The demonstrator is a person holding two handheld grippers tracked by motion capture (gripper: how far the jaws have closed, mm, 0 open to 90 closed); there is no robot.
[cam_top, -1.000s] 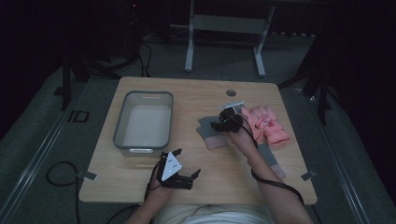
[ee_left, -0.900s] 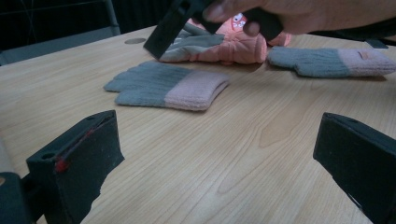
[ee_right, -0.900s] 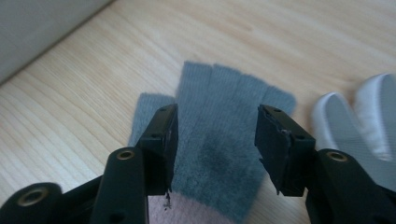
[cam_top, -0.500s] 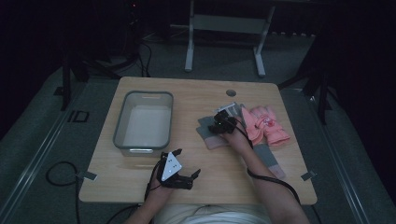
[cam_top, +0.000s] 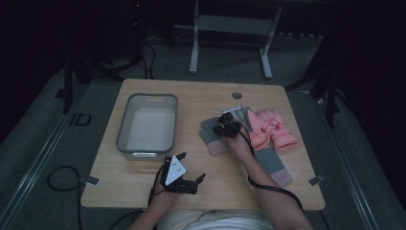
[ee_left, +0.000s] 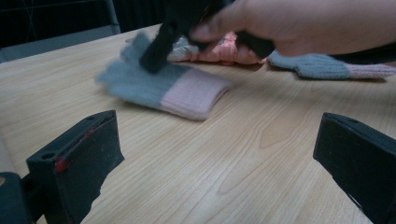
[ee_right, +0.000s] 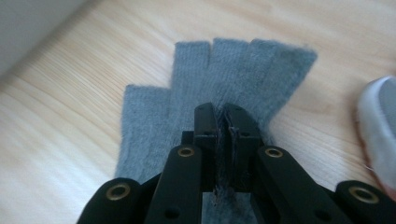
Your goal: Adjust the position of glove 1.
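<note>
A grey knitted glove (cam_top: 211,137) with a pink cuff lies flat at the middle of the wooden table (cam_top: 191,96). My right gripper (cam_top: 225,127) points down onto its palm. In the right gripper view the jaws have just been closing and my right gripper (ee_right: 222,114) now pinches a fold of the grey glove (ee_right: 233,65). My left gripper (cam_top: 193,166) rests near the table's front edge, open and holding nothing. In the left gripper view my left gripper (ee_left: 215,154) faces the glove (ee_left: 163,88) across bare wood.
A pair of pink gloves (cam_top: 273,127) lies right of the grey one. A second grey glove (cam_top: 270,165) stretches under the right forearm. A grey plastic bin (cam_top: 125,125) stands at the left. A cable hole (cam_top: 236,95) sits near the far edge.
My right gripper's jaws have come together on the grey glove's fabric. The left gripper has stayed where it was.
</note>
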